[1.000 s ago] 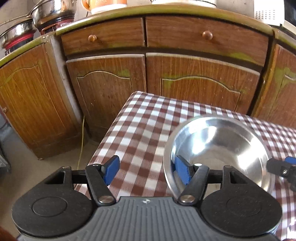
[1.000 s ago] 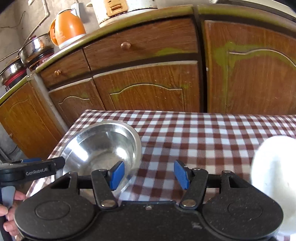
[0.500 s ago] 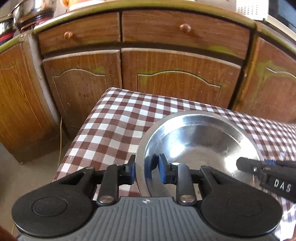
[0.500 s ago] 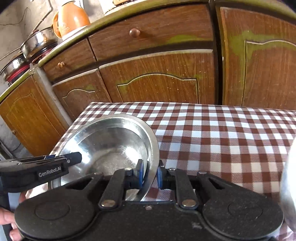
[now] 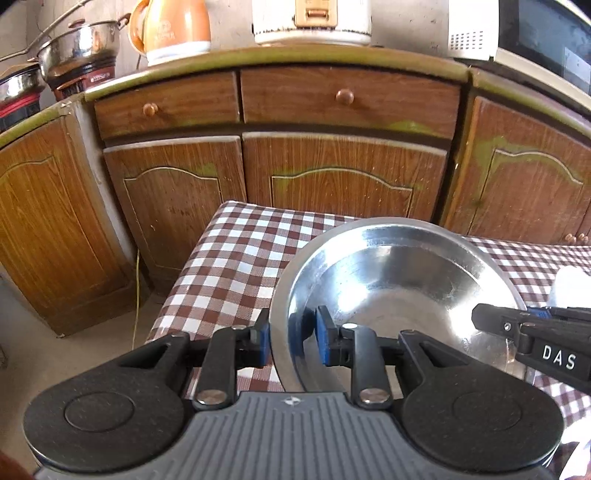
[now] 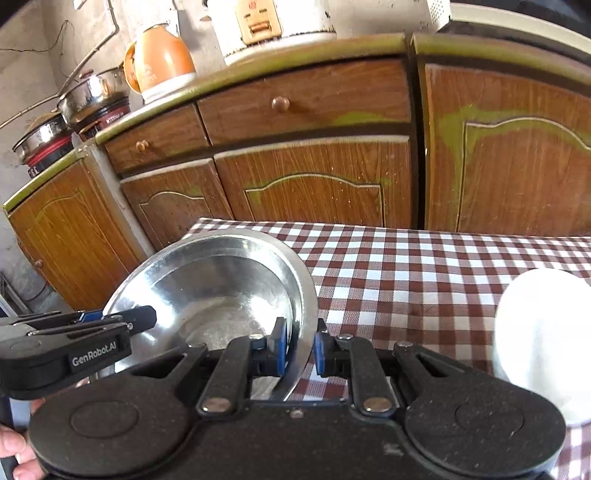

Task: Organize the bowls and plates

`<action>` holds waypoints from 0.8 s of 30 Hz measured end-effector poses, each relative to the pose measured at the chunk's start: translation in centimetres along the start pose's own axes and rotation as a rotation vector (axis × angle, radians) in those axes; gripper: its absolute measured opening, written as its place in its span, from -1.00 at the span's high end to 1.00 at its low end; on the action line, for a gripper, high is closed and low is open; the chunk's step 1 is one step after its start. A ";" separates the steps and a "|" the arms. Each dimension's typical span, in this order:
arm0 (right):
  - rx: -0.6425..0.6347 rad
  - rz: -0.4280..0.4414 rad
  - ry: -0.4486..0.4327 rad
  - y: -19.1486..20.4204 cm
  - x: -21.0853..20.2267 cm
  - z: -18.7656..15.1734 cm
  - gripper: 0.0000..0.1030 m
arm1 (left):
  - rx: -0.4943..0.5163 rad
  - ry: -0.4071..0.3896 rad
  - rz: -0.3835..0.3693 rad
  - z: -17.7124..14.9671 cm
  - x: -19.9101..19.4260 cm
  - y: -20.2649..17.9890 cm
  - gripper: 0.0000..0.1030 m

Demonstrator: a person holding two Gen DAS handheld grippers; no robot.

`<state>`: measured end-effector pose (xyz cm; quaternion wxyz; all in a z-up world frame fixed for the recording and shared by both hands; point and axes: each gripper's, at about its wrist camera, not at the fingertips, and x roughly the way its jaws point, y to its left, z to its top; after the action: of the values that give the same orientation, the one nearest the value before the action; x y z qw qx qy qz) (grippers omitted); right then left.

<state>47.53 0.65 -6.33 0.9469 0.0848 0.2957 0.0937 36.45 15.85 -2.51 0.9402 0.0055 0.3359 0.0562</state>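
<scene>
A shiny steel bowl hangs a little above the checked tablecloth, held from both sides. My left gripper is shut on its left rim, blue pads pinching the metal. My right gripper is shut on the opposite rim of the steel bowl. Each gripper shows in the other's view: the right gripper at the bowl's far side, the left gripper at lower left. A white bowl sits on the cloth to the right, upside down as far as I can tell.
Brown wooden cabinets with drawers stand right behind the table. On their counter are an orange kettle, a white rice cooker, steel pots and a microwave. The floor drops off left of the table edge.
Both grippers went from open beside the bowl's rim to shut on it. The bowl has since come up off the cloth and the views have tilted up toward the counter.
</scene>
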 end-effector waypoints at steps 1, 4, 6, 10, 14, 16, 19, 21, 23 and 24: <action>-0.002 0.000 -0.004 0.2 -0.6 -0.2 0.63 | -0.005 0.000 -0.002 -0.1 -0.5 0.1 0.50; -0.001 -0.001 -0.010 0.6 -2.4 -0.7 0.63 | -0.005 -0.001 -0.005 -0.5 -2.1 0.1 0.50; 0.006 0.002 -0.012 0.9 -3.6 -1.0 0.63 | -0.005 -0.010 -0.004 -0.8 -3.4 0.1 0.51; -0.004 0.008 -0.029 1.5 -6.2 -1.3 0.63 | -0.014 -0.024 -0.007 -1.5 -5.8 0.3 0.51; -0.010 0.011 -0.041 2.2 -8.7 -1.9 0.63 | -0.014 -0.032 0.000 -2.1 -8.1 0.7 0.51; -0.010 0.016 -0.043 2.4 -9.9 -2.3 0.63 | -0.008 -0.041 0.005 -2.4 -9.2 0.9 0.51; -0.006 0.024 -0.048 2.8 -11.6 -3.0 0.63 | -0.002 -0.047 0.008 -3.0 -10.7 1.2 0.51; -0.007 0.030 -0.050 3.0 -12.6 -3.3 0.63 | 0.003 -0.050 0.011 -3.5 -11.7 1.4 0.50; -0.006 0.035 -0.052 3.2 -13.6 -3.8 0.63 | 0.004 -0.049 0.018 -3.8 -12.5 1.5 0.50; -0.005 0.038 -0.051 3.3 -14.0 -4.1 0.63 | 0.002 -0.049 0.021 -4.0 -12.9 1.6 0.50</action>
<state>33.44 1.12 -1.32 0.9524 0.0904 0.2695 0.1101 23.87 15.87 2.66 0.9475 0.0114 0.3129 0.0655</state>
